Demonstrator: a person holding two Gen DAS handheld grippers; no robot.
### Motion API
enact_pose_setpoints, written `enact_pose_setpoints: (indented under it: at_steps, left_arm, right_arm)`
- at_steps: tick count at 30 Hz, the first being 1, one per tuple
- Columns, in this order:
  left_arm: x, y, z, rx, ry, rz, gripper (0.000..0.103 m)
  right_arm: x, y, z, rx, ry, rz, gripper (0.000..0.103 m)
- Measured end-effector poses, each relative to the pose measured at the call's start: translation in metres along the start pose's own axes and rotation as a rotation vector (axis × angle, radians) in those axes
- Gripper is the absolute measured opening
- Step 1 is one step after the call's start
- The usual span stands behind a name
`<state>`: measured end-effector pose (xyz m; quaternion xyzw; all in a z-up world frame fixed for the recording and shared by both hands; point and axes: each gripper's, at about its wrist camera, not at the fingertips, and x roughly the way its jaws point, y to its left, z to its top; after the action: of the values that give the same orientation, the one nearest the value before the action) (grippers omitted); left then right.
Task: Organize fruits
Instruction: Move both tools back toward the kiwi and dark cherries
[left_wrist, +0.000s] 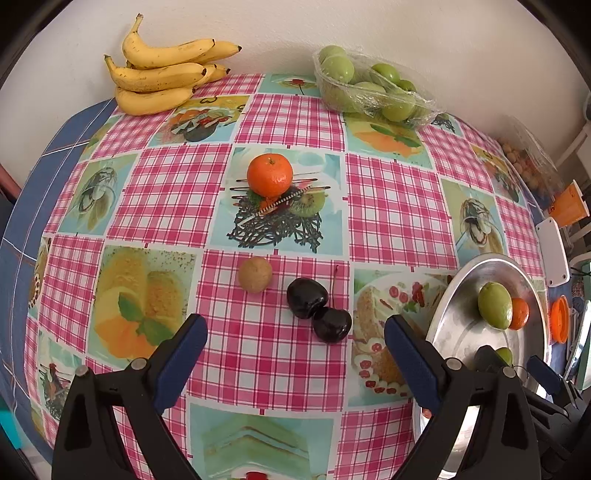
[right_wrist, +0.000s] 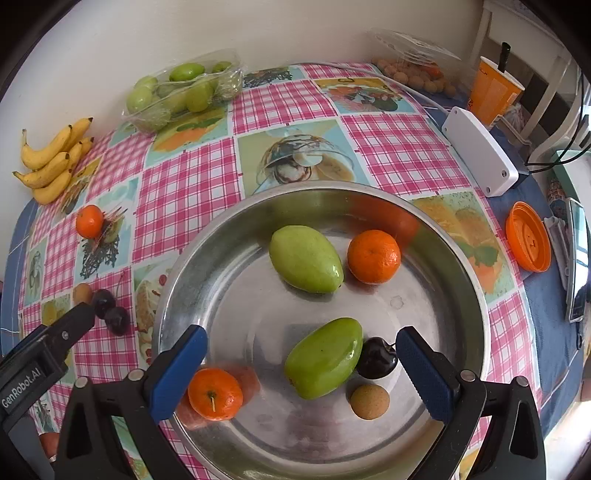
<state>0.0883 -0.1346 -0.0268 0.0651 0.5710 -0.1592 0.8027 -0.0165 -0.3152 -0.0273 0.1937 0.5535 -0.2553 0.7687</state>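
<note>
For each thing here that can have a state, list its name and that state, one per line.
left gripper: open, empty
right gripper: open, empty, over the pan
metal pan: holds six fruits
plastic tray of green fruits: film-wrapped
orange cup: upright, lid off
orange lid: lying on the table
pair of dark cherries: on the tablecloth, not in the pan

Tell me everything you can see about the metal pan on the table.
The pan is round, shallow and silvery, with a dull, smudged floor and a raised rim that mirrors the fruit. It sits flat on the checked tablecloth. In it lie two green fruits, two tangerines, a dark cherry and a small brown fruit. The open right gripper hangs above it, not touching.
</note>
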Motion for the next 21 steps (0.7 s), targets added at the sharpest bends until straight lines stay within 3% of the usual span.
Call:
enact_pose_setpoints:
  at_steps: [5, 12, 21]
  left_arm:
    - [-0.003, 0.006, 0.002, -0.031, -0.005, -0.011, 0.097]
    - [-0.009, 0.027, 0.009, -0.107, -0.031, -0.046, 0.097]
    - [-0.015, 0.066, 0.016, -0.16, -0.062, -0.014, 0.097]
  right_arm:
    - [-0.001, 0.002, 0.0, -0.004, -0.01, 0.012, 0.103]
    - [-0.007, 0.002, -0.001, 0.046, -0.034, 0.101, 0.103]
    - [-0.017, 0.021, 0.006, 0.029, -0.089, 0.214, 0.103]
